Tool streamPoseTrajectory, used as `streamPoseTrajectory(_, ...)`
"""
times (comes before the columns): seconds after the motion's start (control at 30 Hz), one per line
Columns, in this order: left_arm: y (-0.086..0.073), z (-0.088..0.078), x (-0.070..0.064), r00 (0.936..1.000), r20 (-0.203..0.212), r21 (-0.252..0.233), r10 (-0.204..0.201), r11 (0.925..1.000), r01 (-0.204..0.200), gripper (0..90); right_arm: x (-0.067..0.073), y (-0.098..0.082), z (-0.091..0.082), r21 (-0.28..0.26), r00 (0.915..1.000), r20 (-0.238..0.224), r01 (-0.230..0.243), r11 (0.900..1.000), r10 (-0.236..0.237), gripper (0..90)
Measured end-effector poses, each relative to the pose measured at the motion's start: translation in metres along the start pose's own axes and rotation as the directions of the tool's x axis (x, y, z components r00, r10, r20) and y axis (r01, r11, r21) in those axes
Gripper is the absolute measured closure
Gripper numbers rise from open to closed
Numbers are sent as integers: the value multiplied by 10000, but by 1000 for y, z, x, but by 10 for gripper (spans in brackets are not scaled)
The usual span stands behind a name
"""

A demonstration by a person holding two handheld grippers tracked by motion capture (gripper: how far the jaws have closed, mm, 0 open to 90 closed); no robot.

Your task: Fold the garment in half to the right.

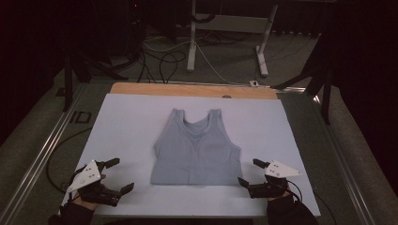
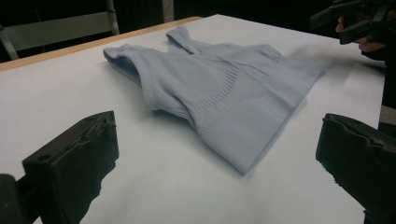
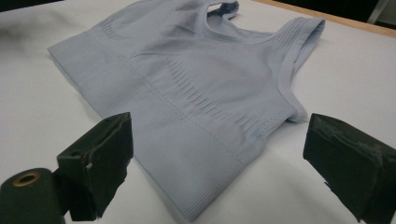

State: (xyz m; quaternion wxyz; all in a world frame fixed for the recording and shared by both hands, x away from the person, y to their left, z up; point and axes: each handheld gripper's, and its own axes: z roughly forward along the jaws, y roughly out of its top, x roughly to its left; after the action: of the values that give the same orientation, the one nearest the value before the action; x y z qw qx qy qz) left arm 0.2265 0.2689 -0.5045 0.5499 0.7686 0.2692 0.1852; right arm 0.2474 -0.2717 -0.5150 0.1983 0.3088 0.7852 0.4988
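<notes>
Pale blue tank top [image 1: 197, 150] lies flat on my white surface [image 1: 126, 122]; my left gripper [image 1: 116, 176] and right gripper [image 1: 248, 172] flank its hem, jaws wide open, holding nothing.

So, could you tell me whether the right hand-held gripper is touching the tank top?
Apart: the high view shows white sheet between the right hand-held gripper and the tank top.

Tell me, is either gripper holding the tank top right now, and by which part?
Nothing is held. The left gripper and right gripper stand open beside the tank top's bottom corners, apart from it.
</notes>
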Motion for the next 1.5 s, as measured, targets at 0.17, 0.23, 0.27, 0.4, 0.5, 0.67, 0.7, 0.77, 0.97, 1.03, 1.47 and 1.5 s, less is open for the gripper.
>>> streamPoseTrajectory(0.17,0,1,-1,10000,52,21,-7,10000,7,0,2,1,1,89,9999,63,100,9999,-100,85)
streamPoseTrajectory(0.23,0,2,-1,10000,70,92,54,9999,-54,0,3,1,1,92,9999,52,122,9999,-123,84)
streamPoseTrajectory(0.27,0,2,-1,9999,86,97,63,9999,-64,0,3,1,1,113,9999,-33,126,9999,-126,83)
streamPoseTrajectory(0.4,1,4,-3,9998,143,142,104,9998,-106,0,3,0,3,199,9999,-83,127,9997,-125,83)
streamPoseTrajectory(0.5,1,5,-3,9998,188,169,104,9998,-107,0,3,1,3,184,9999,-116,74,9998,-71,83)
streamPoseTrajectory(0.67,3,6,-4,9996,274,164,42,9999,-47,0,5,5,1,224,9998,-218,-5,9997,10,84)
streamPoseTrajectory(0.7,5,6,-5,9994,335,106,3,9999,-7,0,6,6,0,172,9996,-268,-89,9998,94,84)
streamPoseTrajectory(0.77,5,6,-5,9994,347,139,25,9999,-30,0,6,7,0,178,9996,-265,-32,9998,37,84)
streamPoseTrajectory(0.97,12,5,-6,9990,438,168,11,9999,-19,0,8,17,-3,101,9996,-271,3,9999,-1,84)
streamPoseTrajectory(1.03,15,5,-5,9990,448,186,-34,9998,26,0,8,25,-4,2,9994,-343,30,10000,-30,84)
streamPoseTrajectory(1.47,40,6,-10,9983,539,468,200,9987,-225,0,4,68,-2,-374,9976,-426,538,9979,-554,84)
streamPoseTrajectory(1.5,43,7,-10,9981,584,468,187,9987,-215,0,3,71,0,-392,9972,-457,573,9976,-590,84)
